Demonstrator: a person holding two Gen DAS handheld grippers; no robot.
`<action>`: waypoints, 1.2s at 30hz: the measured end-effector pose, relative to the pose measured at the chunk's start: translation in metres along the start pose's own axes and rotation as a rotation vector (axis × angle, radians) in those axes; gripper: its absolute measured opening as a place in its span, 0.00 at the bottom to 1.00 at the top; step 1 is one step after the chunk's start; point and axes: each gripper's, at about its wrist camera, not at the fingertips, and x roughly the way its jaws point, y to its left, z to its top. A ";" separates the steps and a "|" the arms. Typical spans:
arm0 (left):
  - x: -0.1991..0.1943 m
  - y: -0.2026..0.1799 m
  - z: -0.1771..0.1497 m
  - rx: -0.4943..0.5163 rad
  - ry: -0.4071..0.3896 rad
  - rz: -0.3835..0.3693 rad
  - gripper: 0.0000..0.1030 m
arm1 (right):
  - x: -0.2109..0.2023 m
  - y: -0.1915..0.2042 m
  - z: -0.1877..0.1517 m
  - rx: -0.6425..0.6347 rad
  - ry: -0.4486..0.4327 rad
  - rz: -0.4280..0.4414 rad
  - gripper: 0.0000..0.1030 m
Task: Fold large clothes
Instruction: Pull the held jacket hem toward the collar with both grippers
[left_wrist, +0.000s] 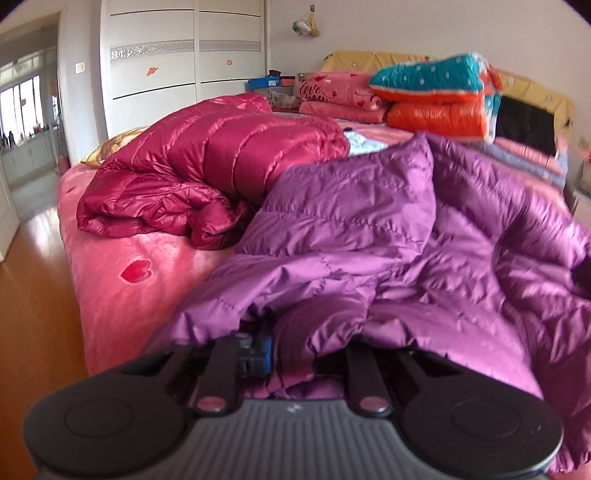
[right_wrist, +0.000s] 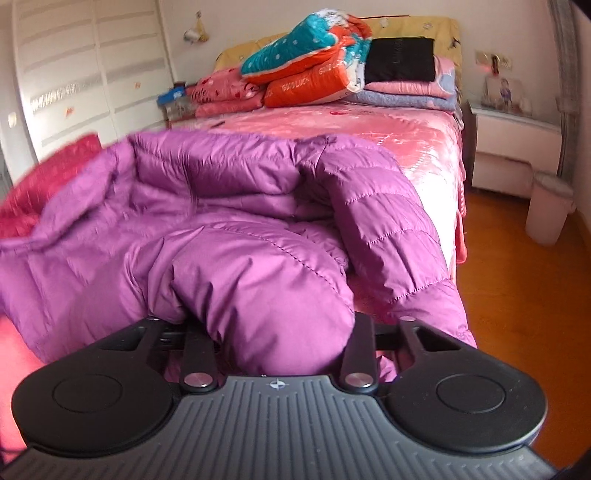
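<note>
Both grippers are clamping the purple down jacket (right_wrist: 229, 221): left gripper (left_wrist: 280, 347) pinching its hem, right gripper (right_wrist: 273, 332) squeezing a padded fold, garment lying crumpled across the pink bed (right_wrist: 388, 136). Slippery padding is risking slip-out, likely dropping one side mid-fold.

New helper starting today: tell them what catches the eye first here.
A glossy purple quilted down jacket sprawls over the near end of the pink bed, bunched fabric filling both grippers' jaws. Left of it lies a crimson puffer coat; folded teal-and-orange quilts are stacked at the headboard.
</note>
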 end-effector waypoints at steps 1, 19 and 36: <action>-0.006 0.001 0.002 -0.014 -0.004 -0.016 0.13 | -0.005 0.000 0.003 0.004 -0.014 -0.002 0.35; -0.141 0.021 0.005 0.015 -0.031 -0.253 0.12 | -0.130 0.003 0.037 0.013 -0.215 0.008 0.22; -0.163 0.032 -0.052 0.112 0.163 -0.243 0.17 | -0.180 0.004 -0.007 -0.061 -0.022 -0.048 0.29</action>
